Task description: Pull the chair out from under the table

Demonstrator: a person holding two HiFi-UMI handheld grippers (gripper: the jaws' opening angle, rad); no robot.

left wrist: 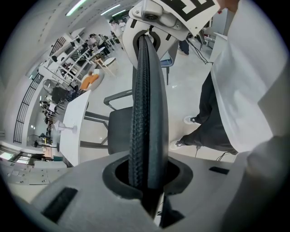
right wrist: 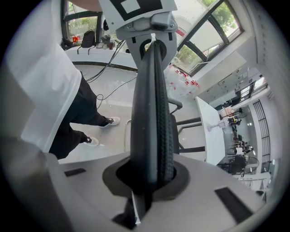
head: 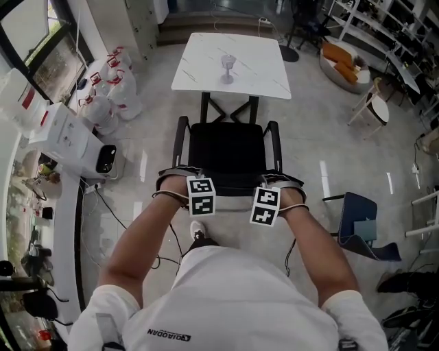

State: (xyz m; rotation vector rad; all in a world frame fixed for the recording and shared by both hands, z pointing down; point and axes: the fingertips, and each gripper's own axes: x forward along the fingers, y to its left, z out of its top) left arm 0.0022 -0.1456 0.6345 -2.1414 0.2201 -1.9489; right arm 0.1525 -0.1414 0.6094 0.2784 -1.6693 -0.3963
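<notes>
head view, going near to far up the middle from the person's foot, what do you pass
white shoe → black chair → white table

I see an all-black chair. Beyond the chair, the table is white with faint grey veining. The left gripper and right gripper have black ribbed jaws and white cubes with black square markers.

A glossy pale floor lies under ceiling strip lights, with windows on the left, shelving at upper right and white bags by the wall.
</notes>
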